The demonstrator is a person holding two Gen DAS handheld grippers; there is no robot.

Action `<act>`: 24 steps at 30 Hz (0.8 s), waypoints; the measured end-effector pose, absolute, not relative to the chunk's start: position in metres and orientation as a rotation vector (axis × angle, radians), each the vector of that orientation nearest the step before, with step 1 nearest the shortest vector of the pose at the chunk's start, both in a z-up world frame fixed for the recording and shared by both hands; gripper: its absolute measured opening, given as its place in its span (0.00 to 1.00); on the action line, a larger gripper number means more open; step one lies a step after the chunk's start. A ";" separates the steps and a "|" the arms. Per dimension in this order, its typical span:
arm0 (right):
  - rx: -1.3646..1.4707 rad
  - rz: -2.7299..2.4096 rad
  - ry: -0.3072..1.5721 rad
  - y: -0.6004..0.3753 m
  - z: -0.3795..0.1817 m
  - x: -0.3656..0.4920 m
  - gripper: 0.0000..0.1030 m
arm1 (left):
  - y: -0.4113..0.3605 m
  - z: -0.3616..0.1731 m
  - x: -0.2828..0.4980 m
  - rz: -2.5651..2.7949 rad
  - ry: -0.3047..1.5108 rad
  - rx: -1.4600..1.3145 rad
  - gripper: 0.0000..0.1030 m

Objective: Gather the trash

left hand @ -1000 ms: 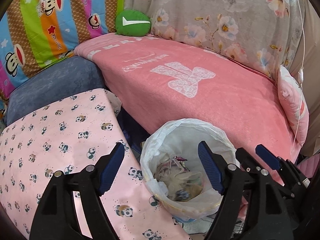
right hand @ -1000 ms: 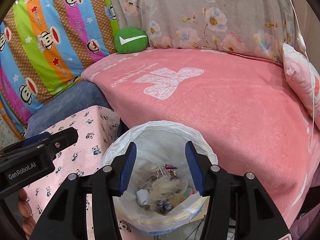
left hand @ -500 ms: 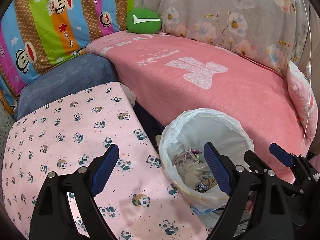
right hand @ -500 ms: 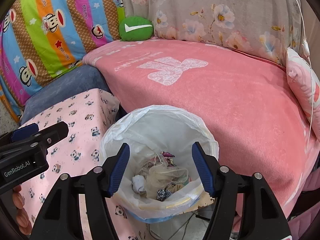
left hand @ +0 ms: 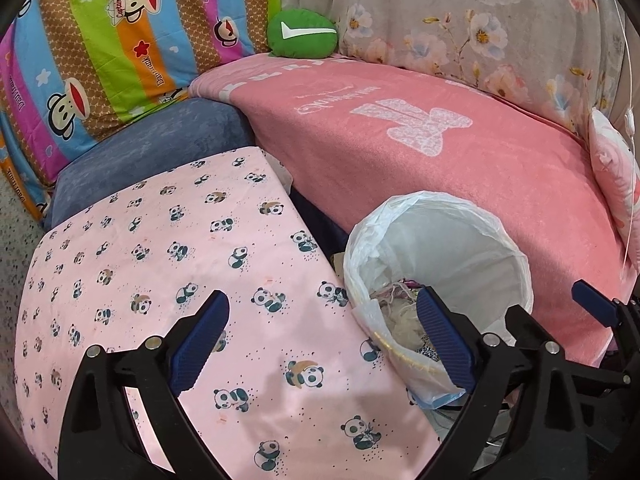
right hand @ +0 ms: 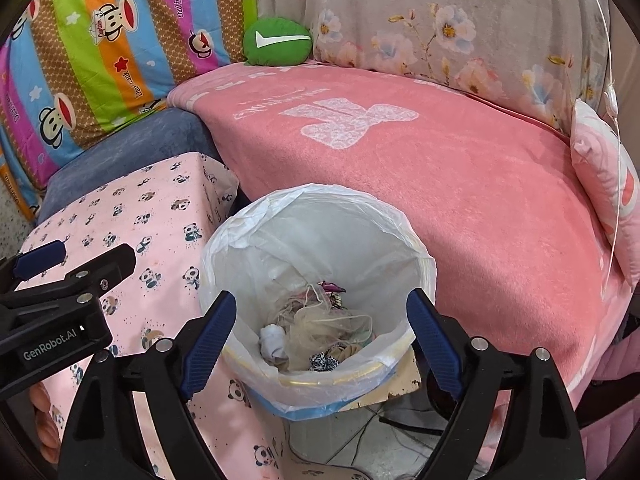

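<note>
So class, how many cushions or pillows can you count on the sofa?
2. A round green cushion sits at the back left corner of the pink blanket; a pink pillow leans at the right end. Others may lie out of view.

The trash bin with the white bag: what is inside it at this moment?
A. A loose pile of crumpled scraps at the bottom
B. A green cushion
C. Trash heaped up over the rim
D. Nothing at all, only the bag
A: in the right wrist view the trash bin holds crumpled scraps low at its bottom, well under the rim.
</note>
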State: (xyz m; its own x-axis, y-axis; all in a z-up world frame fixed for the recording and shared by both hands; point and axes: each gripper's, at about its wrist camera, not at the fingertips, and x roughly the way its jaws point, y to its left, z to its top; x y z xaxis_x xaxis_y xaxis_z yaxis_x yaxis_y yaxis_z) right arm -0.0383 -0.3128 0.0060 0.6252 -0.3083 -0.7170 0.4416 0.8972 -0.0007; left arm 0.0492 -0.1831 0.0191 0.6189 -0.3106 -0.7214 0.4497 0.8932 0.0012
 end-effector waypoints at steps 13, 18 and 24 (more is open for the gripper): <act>0.138 -0.473 0.814 -0.311 0.003 -0.043 0.93 | -0.173 0.008 0.052 -0.392 0.827 0.193 0.91; 0.102 -0.486 0.840 -0.309 0.002 -0.042 0.93 | -0.172 0.006 0.053 -0.398 0.847 0.188 0.91; 0.088 -0.491 0.861 -0.311 0.000 -0.047 0.93 | -0.174 0.003 0.051 -0.404 0.857 0.188 0.91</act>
